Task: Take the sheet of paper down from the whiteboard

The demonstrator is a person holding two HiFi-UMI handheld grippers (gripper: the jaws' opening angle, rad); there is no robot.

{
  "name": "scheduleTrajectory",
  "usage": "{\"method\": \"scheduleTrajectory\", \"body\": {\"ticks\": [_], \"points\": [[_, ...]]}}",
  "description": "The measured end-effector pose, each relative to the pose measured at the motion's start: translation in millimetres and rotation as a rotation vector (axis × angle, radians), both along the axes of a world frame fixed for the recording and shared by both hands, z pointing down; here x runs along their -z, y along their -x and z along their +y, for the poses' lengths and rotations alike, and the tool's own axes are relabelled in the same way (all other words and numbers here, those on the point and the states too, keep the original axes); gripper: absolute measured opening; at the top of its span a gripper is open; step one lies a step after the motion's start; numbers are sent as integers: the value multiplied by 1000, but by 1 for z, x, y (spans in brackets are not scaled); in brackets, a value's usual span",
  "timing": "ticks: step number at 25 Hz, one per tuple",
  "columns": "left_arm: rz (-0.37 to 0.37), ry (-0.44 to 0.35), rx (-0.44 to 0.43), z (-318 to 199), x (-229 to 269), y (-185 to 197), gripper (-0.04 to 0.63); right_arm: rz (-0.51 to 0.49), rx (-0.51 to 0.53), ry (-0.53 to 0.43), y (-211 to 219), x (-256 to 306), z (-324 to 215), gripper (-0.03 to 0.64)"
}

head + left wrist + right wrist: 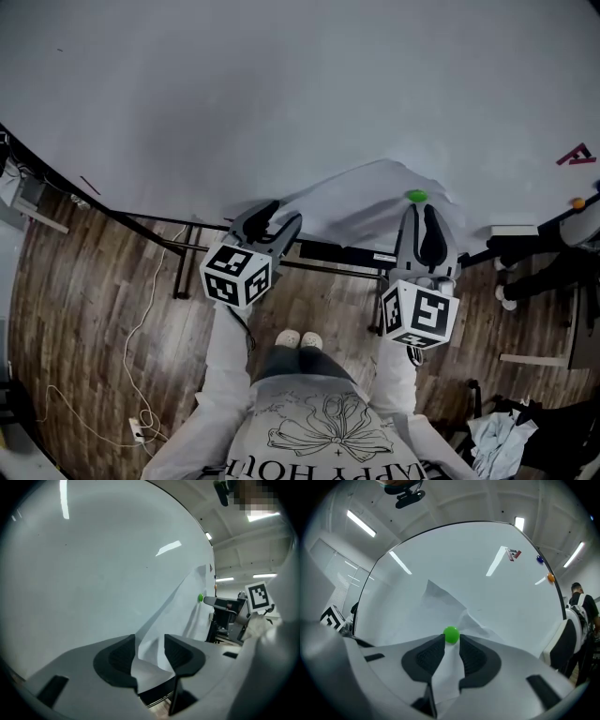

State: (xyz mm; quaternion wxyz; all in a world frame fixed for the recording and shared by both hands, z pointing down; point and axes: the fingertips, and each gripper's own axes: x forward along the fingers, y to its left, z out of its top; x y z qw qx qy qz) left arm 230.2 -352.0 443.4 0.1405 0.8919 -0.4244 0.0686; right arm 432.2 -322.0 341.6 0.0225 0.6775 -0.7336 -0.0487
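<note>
A white sheet of paper (361, 202) hangs crumpled low on the whiteboard (281, 94), its left part peeling away. A green magnet (415, 196) pins its right upper part. My left gripper (281, 214) is at the sheet's lower left corner. In the left gripper view its jaws stand wide apart, with the loose paper corner (154, 653) lying in the gap of the left gripper (150, 639). My right gripper (451, 640) has its fingertips on either side of the green magnet (451, 634), paper (447, 667) running between the jaws, with no firm press showing.
A red logo (575, 155) and an orange magnet (578, 202) sit at the board's right edge. The board's tray and stand (337, 251) run below the grippers. A cable (141, 356) trails on the wooden floor. A person (581, 616) stands at the right.
</note>
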Motion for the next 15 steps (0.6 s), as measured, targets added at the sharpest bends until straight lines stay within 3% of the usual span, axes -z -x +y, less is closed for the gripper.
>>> {"method": "scheduleTrajectory", "body": {"ticks": [5, 15], "points": [[1, 1, -20, 0, 0, -2, 49, 2, -15, -5, 5, 3, -5, 105], [8, 28, -19, 3, 1, -3, 8, 69, -77, 9, 3, 3, -16, 126]]}}
